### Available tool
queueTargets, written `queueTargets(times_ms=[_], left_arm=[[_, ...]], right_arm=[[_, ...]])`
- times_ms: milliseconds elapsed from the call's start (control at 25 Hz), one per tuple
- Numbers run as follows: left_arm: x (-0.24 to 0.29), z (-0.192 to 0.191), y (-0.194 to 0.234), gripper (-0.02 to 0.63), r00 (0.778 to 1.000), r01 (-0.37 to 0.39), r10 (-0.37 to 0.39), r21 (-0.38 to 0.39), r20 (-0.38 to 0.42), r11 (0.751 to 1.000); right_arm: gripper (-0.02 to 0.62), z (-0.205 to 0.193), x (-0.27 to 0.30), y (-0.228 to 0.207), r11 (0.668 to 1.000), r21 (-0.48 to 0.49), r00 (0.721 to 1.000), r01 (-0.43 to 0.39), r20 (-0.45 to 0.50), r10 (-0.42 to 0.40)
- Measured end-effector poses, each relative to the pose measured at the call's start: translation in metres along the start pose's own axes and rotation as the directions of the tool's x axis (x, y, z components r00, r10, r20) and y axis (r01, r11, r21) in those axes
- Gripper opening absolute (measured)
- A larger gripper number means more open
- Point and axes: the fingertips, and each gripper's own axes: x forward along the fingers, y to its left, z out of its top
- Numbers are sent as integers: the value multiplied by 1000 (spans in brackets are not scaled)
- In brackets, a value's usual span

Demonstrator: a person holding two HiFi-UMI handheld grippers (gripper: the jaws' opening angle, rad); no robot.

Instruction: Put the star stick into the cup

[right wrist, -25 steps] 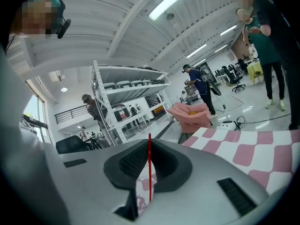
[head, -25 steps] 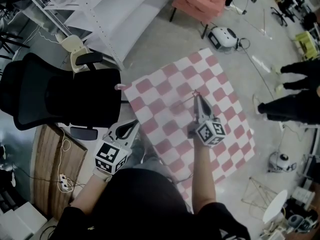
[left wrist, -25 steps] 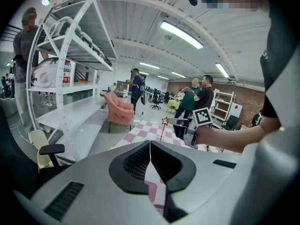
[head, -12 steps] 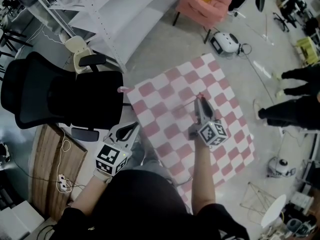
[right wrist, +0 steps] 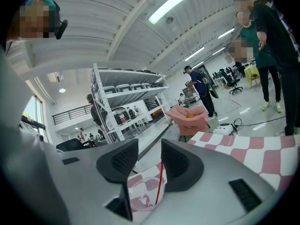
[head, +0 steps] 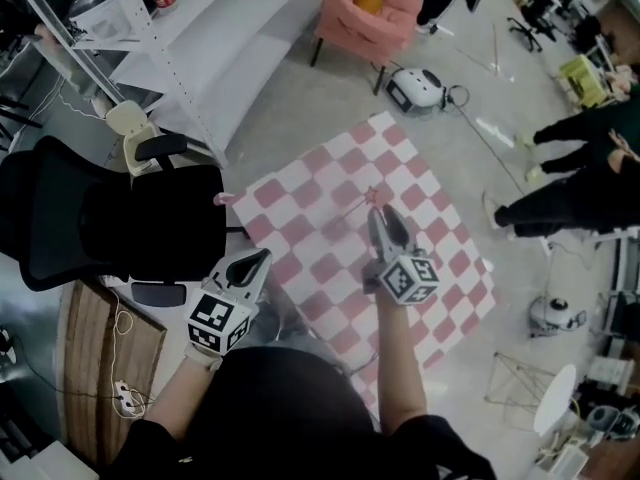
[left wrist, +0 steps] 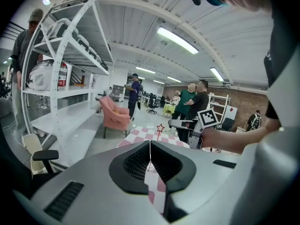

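Observation:
The star stick is a thin red stick with a star on top. It leans in a clear cup on the pink-and-white checked tablecloth. My right gripper hovers just behind the star. In the right gripper view its jaws have just been opening and stand apart; the red stick rises free between them out of the cup, with neither pad pressing on it. My left gripper waits at the table's near left edge, shut and empty. The left gripper view shows the star and the right gripper beyond.
A black office chair stands close on the left of the table. Metal shelving and a pink armchair are farther back. People stand to the right. A wooden desk lies at the lower left.
The right gripper's jaws have opened off the star stick and drawn back a little from the star; the stick stays leaning in the cup. The left gripper has hardly moved.

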Motion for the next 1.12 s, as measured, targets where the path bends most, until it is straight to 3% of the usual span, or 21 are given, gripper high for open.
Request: queueTargets(times_ms=[520, 1120], left_arm=[[29, 32, -34, 43, 984, 170, -172, 54, 42, 984], [46, 52, -74, 43, 937, 341, -348, 125, 37, 932]], right_arm=[[34, 36, -79, 48, 991, -127, 998, 30, 63, -22], [18, 45, -133, 78, 975, -195, 992, 103, 86, -88]])
